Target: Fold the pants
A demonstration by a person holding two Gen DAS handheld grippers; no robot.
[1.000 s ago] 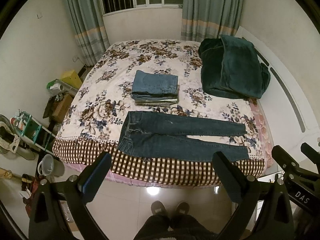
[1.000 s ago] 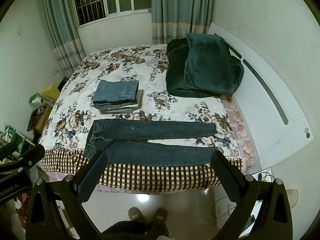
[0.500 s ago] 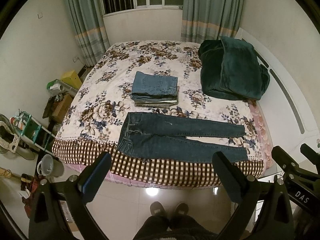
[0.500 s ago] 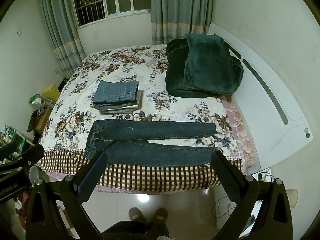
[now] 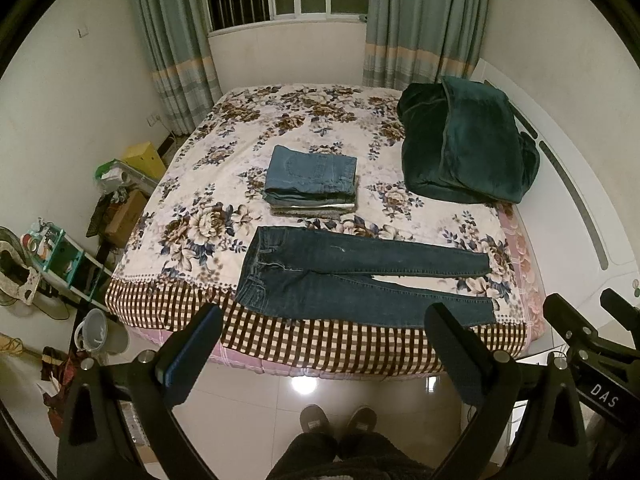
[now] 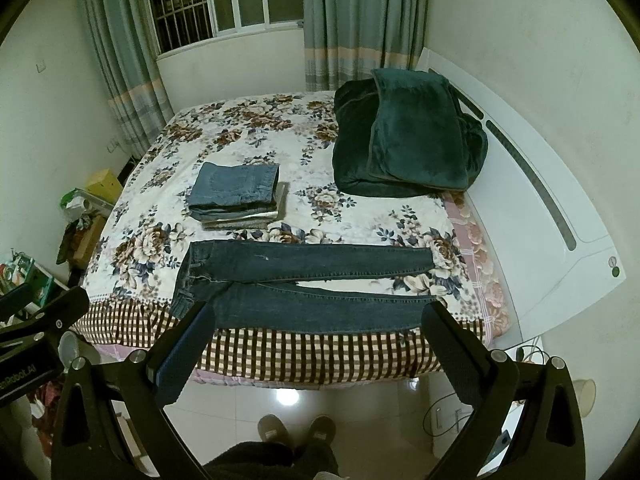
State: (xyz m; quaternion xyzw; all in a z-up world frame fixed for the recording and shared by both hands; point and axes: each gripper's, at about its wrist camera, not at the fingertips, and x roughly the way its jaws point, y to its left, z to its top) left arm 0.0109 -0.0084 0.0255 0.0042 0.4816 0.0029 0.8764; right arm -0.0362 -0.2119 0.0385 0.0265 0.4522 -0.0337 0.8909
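Note:
Dark blue jeans (image 5: 352, 276) lie flat and unfolded along the near edge of the bed (image 5: 200, 312), waist to the left, legs stretched right; they also show in the right wrist view (image 6: 304, 284). My left gripper (image 5: 324, 322) is open and empty, held above the floor in front of the bed. My right gripper (image 6: 320, 320) is open and empty too, beside it. Both are well short of the jeans.
A stack of folded pants (image 5: 312, 180) sits mid-bed behind the jeans. A dark green folded blanket (image 5: 464, 144) lies at the right by the white headboard (image 6: 540, 200). Clutter, a bucket (image 5: 94, 334) and boxes stand on the floor at left. My feet (image 5: 338, 420) are on the tiles.
Both grippers have shifted very slightly, so the bed sits a little lower in the views. Nothing on the bed has moved.

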